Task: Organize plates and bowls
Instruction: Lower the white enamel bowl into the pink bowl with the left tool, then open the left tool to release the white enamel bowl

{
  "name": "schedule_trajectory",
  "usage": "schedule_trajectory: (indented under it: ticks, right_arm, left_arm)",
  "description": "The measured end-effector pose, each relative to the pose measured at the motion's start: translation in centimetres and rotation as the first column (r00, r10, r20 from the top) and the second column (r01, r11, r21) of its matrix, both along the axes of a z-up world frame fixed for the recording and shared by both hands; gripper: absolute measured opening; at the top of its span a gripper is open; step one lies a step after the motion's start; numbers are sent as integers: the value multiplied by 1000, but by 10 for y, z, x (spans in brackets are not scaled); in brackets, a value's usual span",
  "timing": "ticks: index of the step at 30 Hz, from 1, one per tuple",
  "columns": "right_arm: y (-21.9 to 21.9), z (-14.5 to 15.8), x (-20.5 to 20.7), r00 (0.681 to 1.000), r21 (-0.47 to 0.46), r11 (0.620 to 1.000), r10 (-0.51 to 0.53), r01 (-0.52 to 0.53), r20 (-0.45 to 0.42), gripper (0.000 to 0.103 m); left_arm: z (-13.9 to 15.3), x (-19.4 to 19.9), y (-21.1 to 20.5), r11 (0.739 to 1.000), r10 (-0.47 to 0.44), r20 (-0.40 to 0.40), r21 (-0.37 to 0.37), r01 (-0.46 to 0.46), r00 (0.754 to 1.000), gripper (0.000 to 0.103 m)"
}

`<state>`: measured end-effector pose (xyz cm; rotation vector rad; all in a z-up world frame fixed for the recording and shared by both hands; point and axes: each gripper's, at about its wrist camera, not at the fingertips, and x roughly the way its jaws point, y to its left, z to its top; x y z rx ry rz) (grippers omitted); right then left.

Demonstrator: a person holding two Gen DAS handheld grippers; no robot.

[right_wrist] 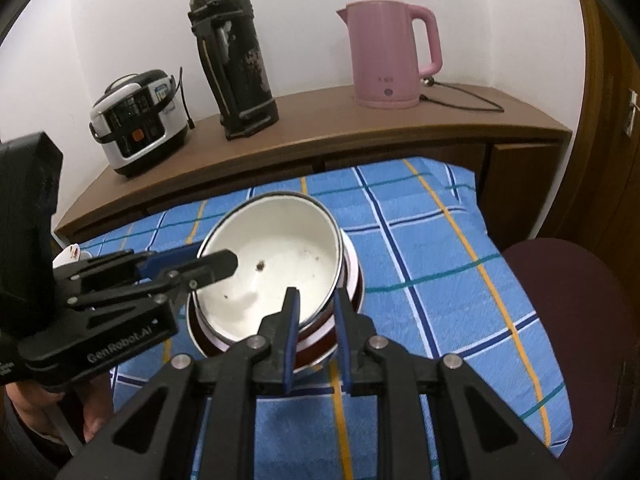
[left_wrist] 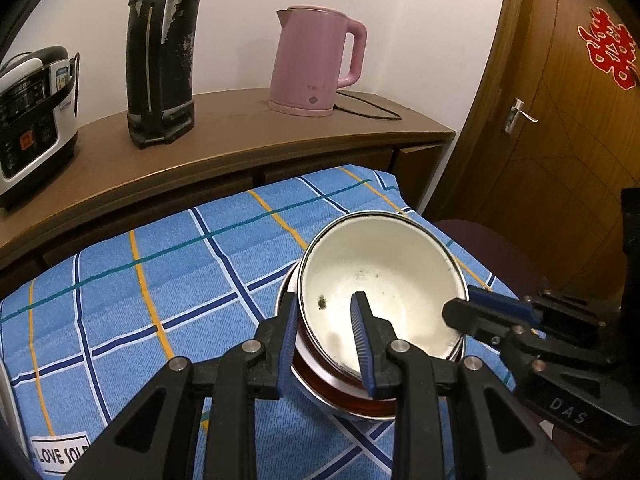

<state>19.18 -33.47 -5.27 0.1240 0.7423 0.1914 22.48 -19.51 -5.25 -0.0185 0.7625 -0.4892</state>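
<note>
We're looking left to right. The rice cooker (right_wrist: 138, 120), black flask (right_wrist: 236, 60) and pink kettle (right_wrist: 390, 56) are sitting on the wooden shelf (right_wrist: 320, 128) behind the table (left_wrist: 140, 280). The white bowl (left_wrist: 380, 288) is resting tilted atop stacked red-rimmed bowls (left_wrist: 340, 396) near the table's far right corner. We're gripping the white bowl's left rim with the left gripper (left_wrist: 326, 344), fingers (left_wrist: 362, 340) clamped either side of the wall. We're pinching its opposite rim with the right gripper (right_wrist: 316, 332), one finger inside, one outside.
</note>
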Motion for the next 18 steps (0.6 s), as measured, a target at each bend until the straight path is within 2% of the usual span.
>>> schedule_trajectory:
  ticks: [18]
  right_arm:
    - [-3,0,-1,1000,15,1000,6,-6,-21,20]
  left_arm:
    - [0,-3,-4,1000,-16,20,20,15,1000,29]
